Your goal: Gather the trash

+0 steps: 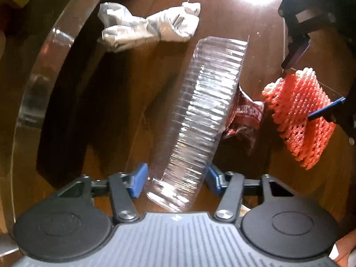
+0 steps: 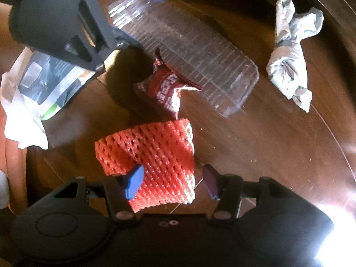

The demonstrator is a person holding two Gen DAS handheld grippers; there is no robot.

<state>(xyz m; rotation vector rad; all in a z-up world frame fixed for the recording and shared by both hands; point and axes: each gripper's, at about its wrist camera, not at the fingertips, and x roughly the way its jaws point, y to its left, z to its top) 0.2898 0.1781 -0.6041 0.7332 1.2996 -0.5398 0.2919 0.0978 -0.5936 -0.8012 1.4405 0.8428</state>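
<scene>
Fingers [image 1: 175,181] straddle bottle [image 1: 200,111], pointing downward.

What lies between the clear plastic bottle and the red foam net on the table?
A crumpled red snack wrapper, partly tucked under the bottle, with bare wood before the net. The right wrist view shows it best.

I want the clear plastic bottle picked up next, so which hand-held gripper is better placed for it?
Left. The left hand-held gripper already straddles the clear plastic bottle; the right hand-held gripper sits over the red foam net.
</scene>
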